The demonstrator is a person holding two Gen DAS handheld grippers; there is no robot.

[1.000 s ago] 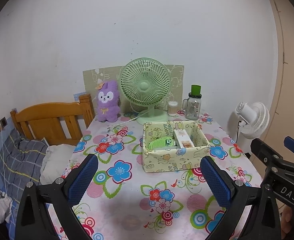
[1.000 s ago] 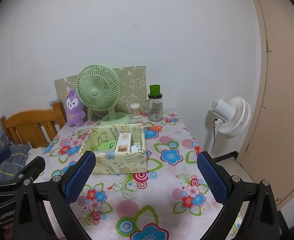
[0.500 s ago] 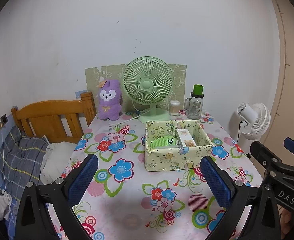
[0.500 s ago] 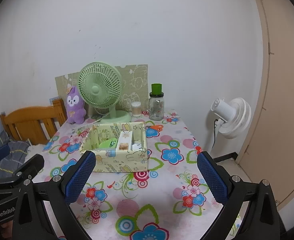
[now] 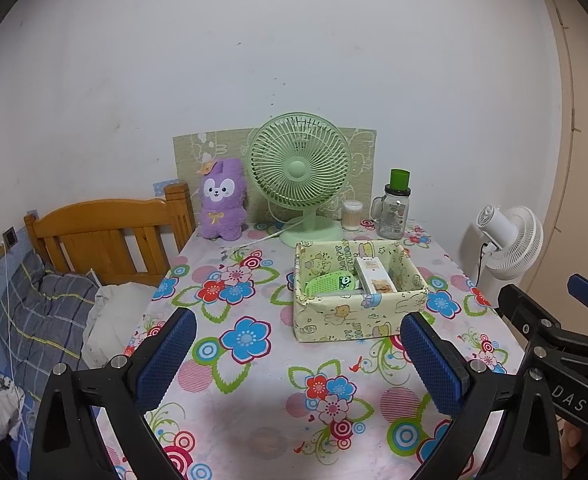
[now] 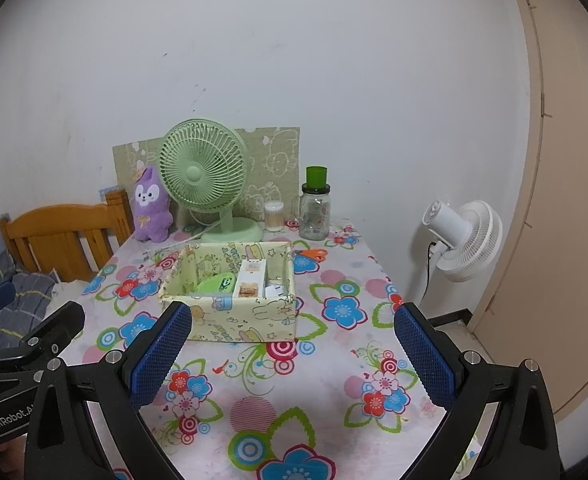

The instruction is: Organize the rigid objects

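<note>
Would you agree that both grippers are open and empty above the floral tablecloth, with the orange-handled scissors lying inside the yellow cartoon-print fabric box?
Not quite: the orange-handled scissors lie on the floral tablecloth just outside the yellow cartoon-print fabric box, by its far right corner, as the right wrist view shows. The left gripper and right gripper are indeed open and empty.

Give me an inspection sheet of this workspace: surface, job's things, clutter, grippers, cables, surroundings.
Surface: table under a floral cloth.
Job's things: yellow patterned box holds a green panda-print item and a white carton; orange scissors lie on the cloth behind the box.
Clutter: green desk fan, purple plush, glass jar with green cap, cotton swab tub along the back edge.
Grippers: left gripper and right gripper both open, holding nothing, short of the box.
Cables: white fan cord lies on the cloth.
Surroundings: wooden bed frame, white floor fan, door.
</note>
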